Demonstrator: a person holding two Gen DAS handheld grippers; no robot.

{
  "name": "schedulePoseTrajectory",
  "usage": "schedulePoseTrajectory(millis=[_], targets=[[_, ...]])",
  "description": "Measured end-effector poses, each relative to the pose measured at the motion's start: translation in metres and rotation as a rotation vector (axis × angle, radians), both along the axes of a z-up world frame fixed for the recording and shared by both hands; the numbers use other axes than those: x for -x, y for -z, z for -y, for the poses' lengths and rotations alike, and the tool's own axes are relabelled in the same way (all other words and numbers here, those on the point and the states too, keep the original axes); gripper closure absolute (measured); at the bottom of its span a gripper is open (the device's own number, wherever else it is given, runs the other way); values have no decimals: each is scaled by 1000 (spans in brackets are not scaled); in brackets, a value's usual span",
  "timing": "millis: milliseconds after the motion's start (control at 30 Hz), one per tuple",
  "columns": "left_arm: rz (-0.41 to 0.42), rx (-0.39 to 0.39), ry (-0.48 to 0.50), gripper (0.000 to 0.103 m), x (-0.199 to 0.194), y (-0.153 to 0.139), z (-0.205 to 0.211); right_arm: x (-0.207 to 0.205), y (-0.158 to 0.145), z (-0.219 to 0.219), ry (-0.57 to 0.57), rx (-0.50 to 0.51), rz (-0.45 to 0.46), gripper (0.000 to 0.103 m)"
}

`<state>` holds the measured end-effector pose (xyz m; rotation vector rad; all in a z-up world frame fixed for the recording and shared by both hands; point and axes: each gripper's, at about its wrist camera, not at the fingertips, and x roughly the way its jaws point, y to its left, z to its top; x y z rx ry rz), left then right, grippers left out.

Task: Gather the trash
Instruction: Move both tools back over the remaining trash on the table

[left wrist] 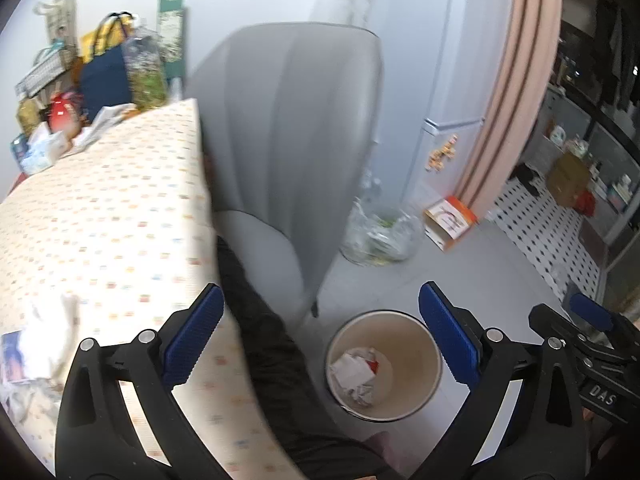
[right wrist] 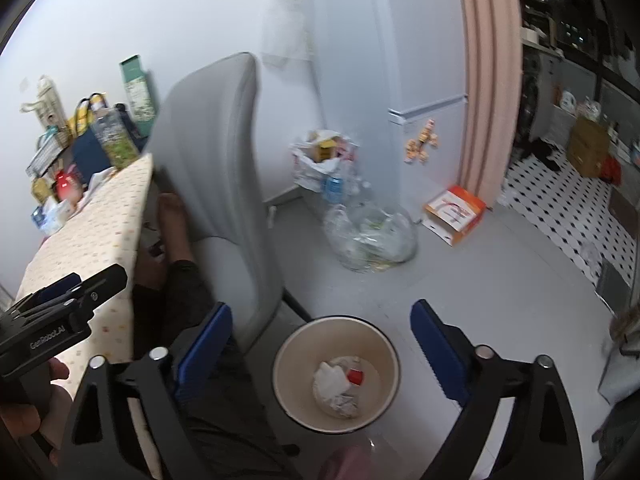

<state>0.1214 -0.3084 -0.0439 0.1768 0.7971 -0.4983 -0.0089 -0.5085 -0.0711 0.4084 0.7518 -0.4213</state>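
A round beige trash bin (left wrist: pixel 404 400) stands on the grey floor beside the table, also in the right wrist view (right wrist: pixel 384 364). Crumpled white paper with a red scrap (left wrist: pixel 356 372) lies at its bottom, also in the right wrist view (right wrist: pixel 338 384). My left gripper (left wrist: pixel 320 340) is open and empty, held above the bin and the table edge. My right gripper (right wrist: pixel 322 354) is open and empty, directly above the bin. The right gripper shows at the left wrist view's right edge (left wrist: pixel 592 336); the left gripper shows at the right wrist view's left edge (right wrist: pixel 60 296). White paper scraps (left wrist: pixel 48 340) lie on the table.
A table with a dotted cloth (left wrist: pixel 100 220) is at left, cluttered at its far end. A grey chair (left wrist: pixel 296 140) stands beside it, with a person's dark-trousered leg (left wrist: pixel 272 352) under the table edge. A clear bag of bottles (right wrist: pixel 368 236) and an orange box (right wrist: pixel 456 212) lie on the floor.
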Motion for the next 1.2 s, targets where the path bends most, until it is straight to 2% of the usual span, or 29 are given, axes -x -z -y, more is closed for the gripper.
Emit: schedulePoseTrajectory(millis=[333, 600, 900, 1200], targets=[[74, 41, -141, 6, -2, -24, -88, -24, -33, -75, -136, 39, 34, 8], [102, 72, -240, 6, 3, -31, -153, -37, -52, -138, -252, 78, 45, 8], [105, 77, -357, 6, 11, -30, -221, -50, -61, -198, -370, 93, 52, 8], [96, 71, -495, 6, 24, -15, -292, -61, -58, -250, -474, 99, 39, 8]])
